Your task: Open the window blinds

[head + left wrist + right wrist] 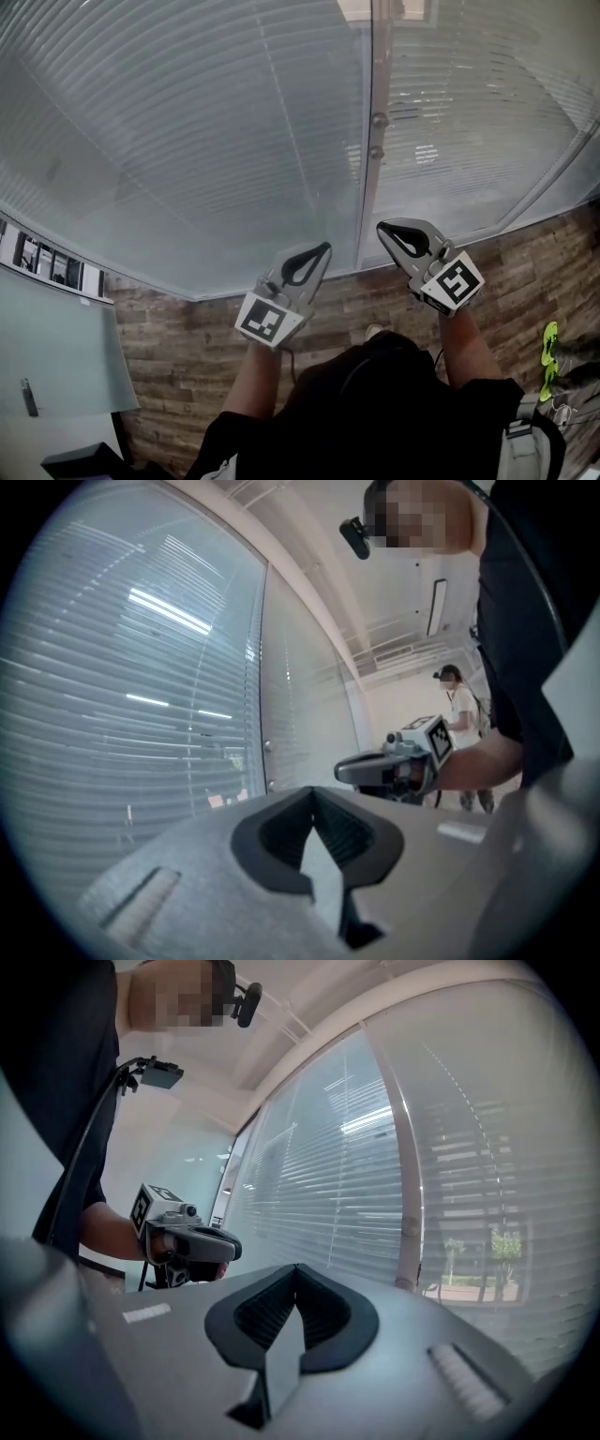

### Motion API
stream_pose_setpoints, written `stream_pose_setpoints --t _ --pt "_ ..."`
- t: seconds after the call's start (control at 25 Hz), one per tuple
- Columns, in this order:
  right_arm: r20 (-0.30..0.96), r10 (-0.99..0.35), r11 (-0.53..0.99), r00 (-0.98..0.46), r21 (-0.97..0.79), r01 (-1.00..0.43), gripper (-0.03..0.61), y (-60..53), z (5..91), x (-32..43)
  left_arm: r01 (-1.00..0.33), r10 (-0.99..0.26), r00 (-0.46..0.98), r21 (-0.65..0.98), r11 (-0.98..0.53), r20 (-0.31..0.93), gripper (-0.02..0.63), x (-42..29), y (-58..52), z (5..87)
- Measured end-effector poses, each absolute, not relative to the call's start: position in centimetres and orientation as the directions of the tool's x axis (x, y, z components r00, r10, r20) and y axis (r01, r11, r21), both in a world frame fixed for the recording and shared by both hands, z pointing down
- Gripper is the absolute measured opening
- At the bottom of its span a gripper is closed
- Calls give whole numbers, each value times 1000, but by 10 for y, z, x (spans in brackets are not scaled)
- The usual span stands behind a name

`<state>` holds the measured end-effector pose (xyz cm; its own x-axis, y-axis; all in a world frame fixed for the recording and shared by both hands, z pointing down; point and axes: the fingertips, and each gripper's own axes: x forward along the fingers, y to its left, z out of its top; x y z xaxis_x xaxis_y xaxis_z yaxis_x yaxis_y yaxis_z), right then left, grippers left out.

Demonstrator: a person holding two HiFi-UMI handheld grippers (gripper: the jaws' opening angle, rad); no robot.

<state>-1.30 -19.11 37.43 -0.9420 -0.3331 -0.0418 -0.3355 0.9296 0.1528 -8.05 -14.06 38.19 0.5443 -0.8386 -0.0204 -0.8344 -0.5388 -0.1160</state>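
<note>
**A:** Where do the blinds sit from the two hands?

**B:** The white horizontal-slat blinds [187, 141] fill the glazed wall straight ahead of both hands. They are lowered over the panes almost to the wood-patterned floor [187, 347]. They look to hang behind glass, so I doubt the slats themselves can be touched.

**A:** And the tongs?

**B:** The left tongs [319, 253] are closed together with nothing between them. The right tongs [388, 232] are the same, pressed shut and empty. Both point level at the wall and neither touches it.

**A:** So what does the coming move turn on?

**B:** On the pale upright frame post [367, 211] dividing the two panes. It runs vertically, across the slats' long axis, and in the head view it stands between the two tongs, just beside the right one. Two small round metal knobs [379, 120] sit on it, one above the other, beyond either tip.

**A:** Which hand is nearer?

**B:** The right. In the right gripper view the post and knobs stand a little right of its tips. In the left gripper view they are smaller and off to the left. I'd guess the knobs tilt the slats, though I can't confirm it. If so, the right tongs would need to part, then reach forward and slightly right.
</note>
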Motion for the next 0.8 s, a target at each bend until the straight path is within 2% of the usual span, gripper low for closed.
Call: stream_pose_setpoints --t 0.36,0.8 --pt "-60 -276 944 -959 173 -282 5 -232 358 0 -853 -859 512 -131 -505 -24 5 -63 -185 368" --pt "-55 -279 943 -959 174 -285 5 -268 362 20 -852 -860 510 -143 -504 -6 4 -41 -219 371"
